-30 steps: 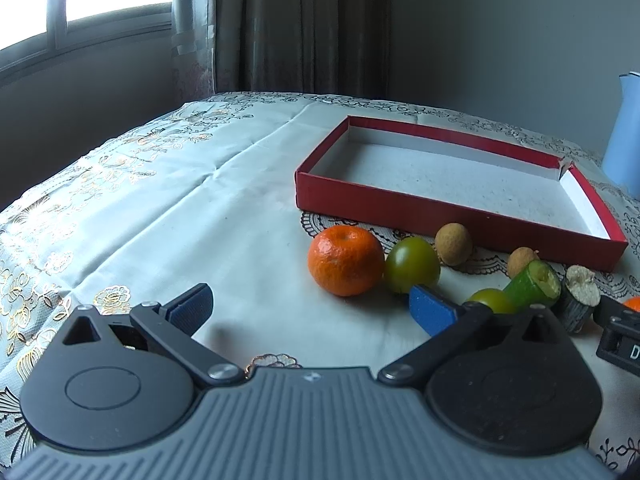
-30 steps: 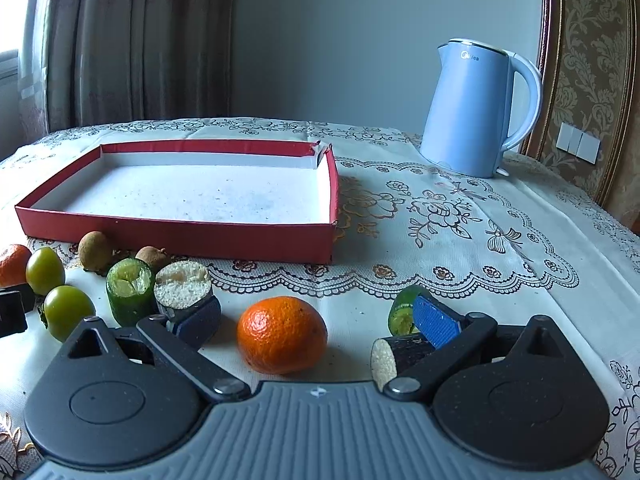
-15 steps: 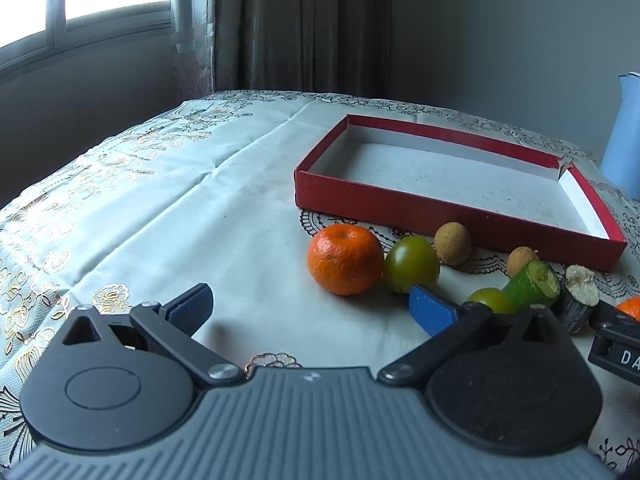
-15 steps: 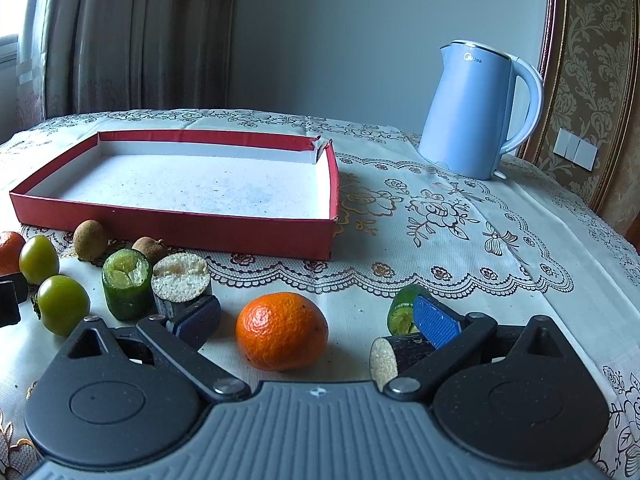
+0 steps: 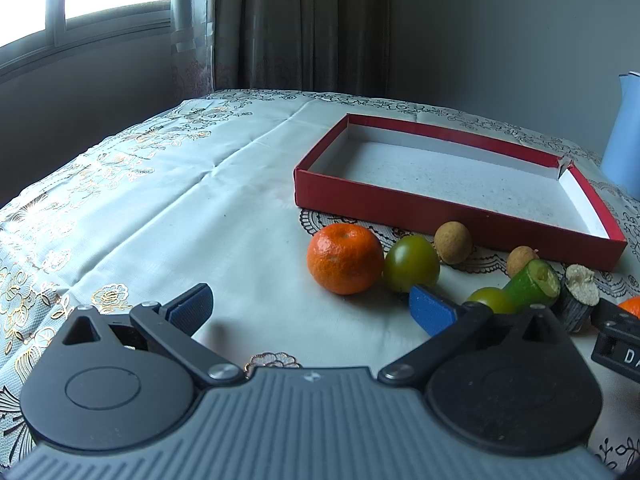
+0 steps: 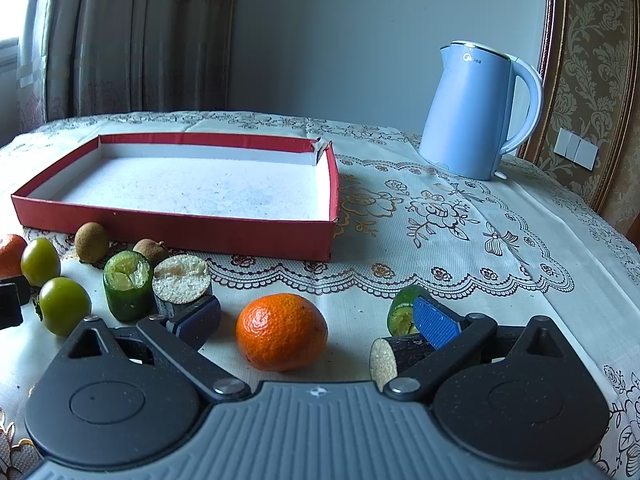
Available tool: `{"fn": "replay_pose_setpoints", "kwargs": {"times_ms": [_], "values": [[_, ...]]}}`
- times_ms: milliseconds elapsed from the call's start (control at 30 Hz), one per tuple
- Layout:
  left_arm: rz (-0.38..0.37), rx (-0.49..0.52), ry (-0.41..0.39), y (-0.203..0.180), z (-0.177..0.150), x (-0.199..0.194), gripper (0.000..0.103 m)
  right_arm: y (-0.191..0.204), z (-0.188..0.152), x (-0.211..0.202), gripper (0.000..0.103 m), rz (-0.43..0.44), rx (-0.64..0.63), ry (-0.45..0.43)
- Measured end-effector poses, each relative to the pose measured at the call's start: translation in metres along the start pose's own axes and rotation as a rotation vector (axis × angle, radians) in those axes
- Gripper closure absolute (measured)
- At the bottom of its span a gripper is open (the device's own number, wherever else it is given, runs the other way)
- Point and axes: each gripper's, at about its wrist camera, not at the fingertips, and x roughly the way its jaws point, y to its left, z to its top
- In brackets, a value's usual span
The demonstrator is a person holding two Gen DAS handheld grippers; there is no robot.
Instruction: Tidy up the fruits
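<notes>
A shallow red box (image 5: 400,205) (image 6: 176,226) with a white floor lies on the tablecloth, nothing in it. In front of it lie a mandarin (image 5: 345,258), green round fruits (image 5: 411,263) (image 6: 64,305), two brown longans (image 5: 453,242) (image 6: 91,241), green cut pieces (image 5: 534,283) (image 6: 127,290) and a dark cut piece (image 6: 182,280). My left gripper (image 5: 310,312) is open and empty, just short of the mandarin. My right gripper (image 6: 316,322) is open, with a second mandarin (image 6: 281,332) between its fingers, untouched.
A light blue electric kettle (image 6: 478,110) stands at the back right. More cut pieces (image 6: 402,312) lie by the right gripper's right finger. The left half of the table is bare cloth (image 5: 160,208). Curtains, a window and a wall stand behind.
The right gripper has moved slightly forward and lower toward the mandarin. The left gripper has barely moved. Both stay open.
</notes>
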Motion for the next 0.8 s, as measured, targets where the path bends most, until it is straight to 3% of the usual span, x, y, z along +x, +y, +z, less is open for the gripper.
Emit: {"fn": "replay_pose_setpoints", "kwargs": {"times_ms": [233,400,467,633,800], "values": [[-0.012,0.002,-0.002,-0.001,-0.001,0.001,0.000,-0.021,-0.002,-0.024,0.000,0.007,-0.064,-0.098],[-0.022,0.000,-0.002,0.000,-0.001,-0.001,0.000,-0.046,-0.004,-0.045,0.001,0.093,-0.102,-0.164],[-0.026,0.000,-0.002,0.000,-0.001,-0.001,0.000,-0.061,-0.008,-0.052,0.006,0.157,-0.118,-0.188],[-0.036,0.004,-0.005,0.000,-0.001,-0.003,0.000,-0.099,-0.012,-0.042,0.041,0.212,-0.085,-0.106],[-0.042,0.008,-0.001,0.000,0.000,-0.003,0.000,-0.118,-0.015,-0.032,0.043,0.270,-0.051,-0.051]]}}
